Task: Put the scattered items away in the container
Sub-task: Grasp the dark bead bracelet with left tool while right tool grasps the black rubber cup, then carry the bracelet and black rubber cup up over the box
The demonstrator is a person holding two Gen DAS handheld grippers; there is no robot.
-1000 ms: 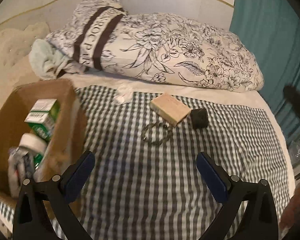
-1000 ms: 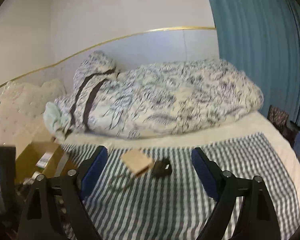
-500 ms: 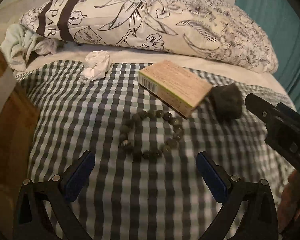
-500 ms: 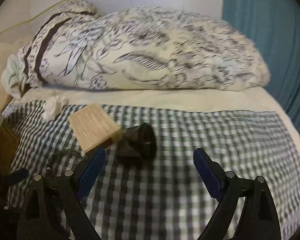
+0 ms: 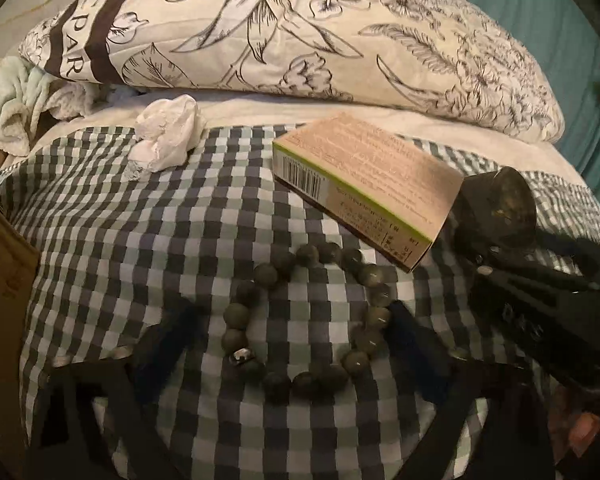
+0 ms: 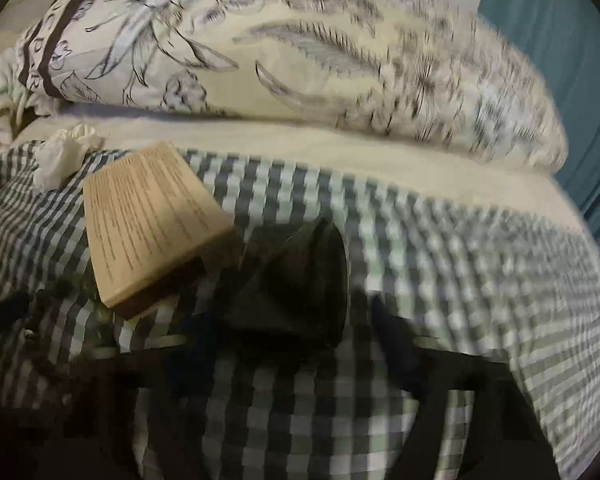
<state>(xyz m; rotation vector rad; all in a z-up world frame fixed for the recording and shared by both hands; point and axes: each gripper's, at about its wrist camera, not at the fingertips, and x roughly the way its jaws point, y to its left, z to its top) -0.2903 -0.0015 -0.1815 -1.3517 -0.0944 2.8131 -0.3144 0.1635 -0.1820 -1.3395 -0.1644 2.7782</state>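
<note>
Left claw [image 5: 296,344] closing around bead bracelet [image 5: 306,320] on checked bed cover [image 5: 140,240], right claw [image 6: 296,340] closing around dark lump [image 6: 296,284], tan box [image 6: 148,220] lying at ten o'clock.

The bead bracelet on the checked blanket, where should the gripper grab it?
Probably pinch the bead bracelet across one side of its ring, coming down from above. It lies flat and open on the checked blanket, so a single strand of beads fits between the fingers. The left gripper is closing around it.
</note>
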